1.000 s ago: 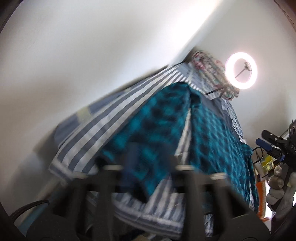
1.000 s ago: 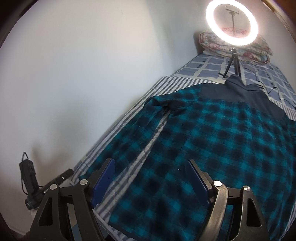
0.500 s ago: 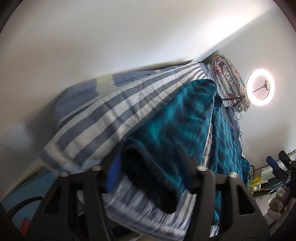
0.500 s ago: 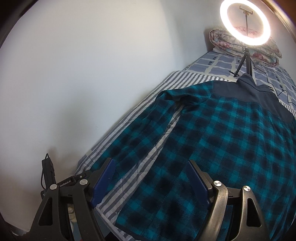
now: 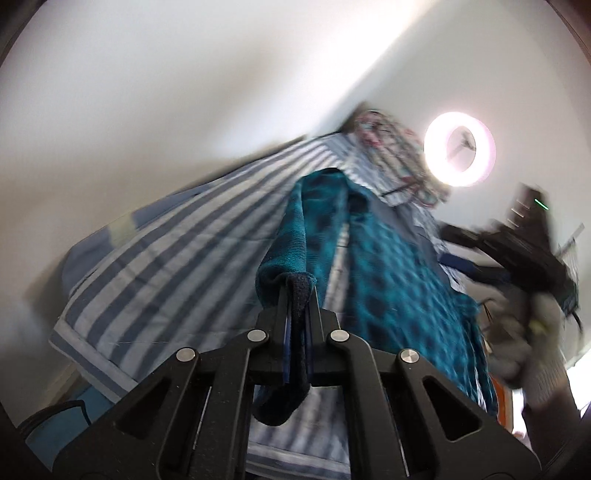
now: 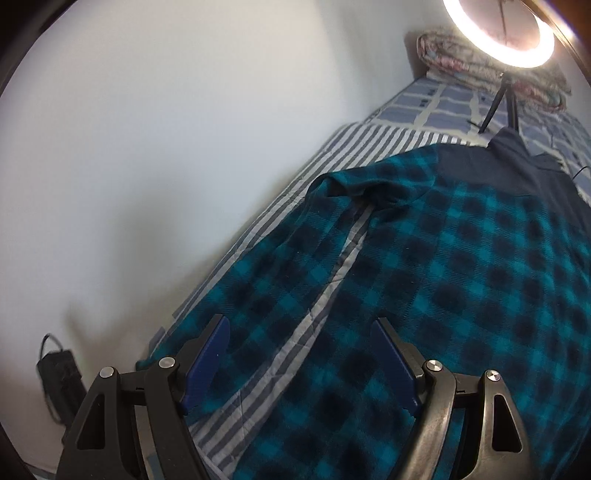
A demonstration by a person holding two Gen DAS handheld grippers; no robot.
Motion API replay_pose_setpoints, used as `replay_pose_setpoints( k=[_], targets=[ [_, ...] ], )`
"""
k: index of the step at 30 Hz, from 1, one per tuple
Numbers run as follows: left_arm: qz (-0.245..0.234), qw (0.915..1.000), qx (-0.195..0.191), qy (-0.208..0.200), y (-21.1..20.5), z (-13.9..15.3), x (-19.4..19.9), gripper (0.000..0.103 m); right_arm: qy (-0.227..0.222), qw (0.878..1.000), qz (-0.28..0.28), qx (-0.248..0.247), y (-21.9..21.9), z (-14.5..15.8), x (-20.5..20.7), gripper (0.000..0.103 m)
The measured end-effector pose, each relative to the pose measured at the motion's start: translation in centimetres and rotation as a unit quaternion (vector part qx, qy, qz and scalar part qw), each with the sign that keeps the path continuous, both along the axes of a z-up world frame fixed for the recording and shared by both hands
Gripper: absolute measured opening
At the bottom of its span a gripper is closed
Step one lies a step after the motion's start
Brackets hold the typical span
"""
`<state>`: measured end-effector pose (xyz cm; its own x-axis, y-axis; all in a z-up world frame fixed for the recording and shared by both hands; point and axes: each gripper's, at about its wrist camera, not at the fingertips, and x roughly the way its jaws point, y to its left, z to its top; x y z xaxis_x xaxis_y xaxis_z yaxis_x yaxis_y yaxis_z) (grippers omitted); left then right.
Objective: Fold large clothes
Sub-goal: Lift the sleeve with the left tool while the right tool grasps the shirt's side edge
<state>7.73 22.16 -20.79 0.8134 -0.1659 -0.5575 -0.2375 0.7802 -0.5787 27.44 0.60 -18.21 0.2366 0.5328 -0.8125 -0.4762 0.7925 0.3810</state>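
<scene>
A teal-and-black checked fleece shirt with a dark navy yoke lies spread on the striped sheet of a bed. Its left sleeve runs down along the wall side. My left gripper is shut on the sleeve's dark cuff, and the sleeve rises from the sheet toward the jaws. My right gripper hovers open over the shirt's lower left part, with nothing pressed between its blue pads. The right gripper also shows blurred in the left wrist view, held by a gloved hand.
A ring light on a tripod stands at the head of the bed in front of a folded floral quilt. A white wall runs along the bed's left side. A dark device with a cable leans at the wall's foot.
My left gripper closed on the sleeve cuff, which lay loose between open jaws before, and lifted it. My right gripper moved lower and closer over the shirt, staying open.
</scene>
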Motion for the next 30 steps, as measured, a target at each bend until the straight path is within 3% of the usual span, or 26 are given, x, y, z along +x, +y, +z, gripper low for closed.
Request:
replay_pose_setpoints(
  k=[5, 8, 12, 23, 26, 29, 30],
  targets=[
    [-0.031, 0.9991, 0.022, -0.019, -2.0, 1.8, 0.0, 0.003, 0.041, 0.999, 0.003, 0.013, 2.9, -1.6, 3.6, 0.081],
    [-0.039, 0.9984, 0.033, -0.023, -2.6, 2.3, 0.1, 0.003, 0.092, 0.995, -0.006, 0.041, 4.9, -3.0, 6.3, 0.081],
    [-0.046, 0.9979, 0.037, -0.027, -2.9, 2.7, 0.3, 0.003, 0.128, 0.991, -0.016, 0.042, 7.9, -4.8, 8.5, 0.061],
    [-0.058, 0.9964, 0.050, -0.037, -3.7, 3.7, 0.0, 0.003, 0.134, 0.990, 0.015, -0.045, 16.1, -8.3, 9.9, 0.053],
    [-0.066, 0.9954, 0.057, -0.039, -4.3, 3.9, 0.2, 0.003, 0.125, 0.990, 0.015, -0.067, 17.3, -8.6, 10.0, 0.045],
    [-0.075, 0.9940, 0.068, -0.040, -5.1, 4.1, 0.4, 0.002, 0.121, 0.990, 0.008, -0.078, 17.9, -8.8, 10.3, 0.024],
    [-0.079, 0.9936, 0.071, -0.039, -5.2, 4.0, 0.7, 0.002, 0.119, 0.990, 0.005, -0.079, 17.9, -8.8, 10.3, 0.013]
  ],
)
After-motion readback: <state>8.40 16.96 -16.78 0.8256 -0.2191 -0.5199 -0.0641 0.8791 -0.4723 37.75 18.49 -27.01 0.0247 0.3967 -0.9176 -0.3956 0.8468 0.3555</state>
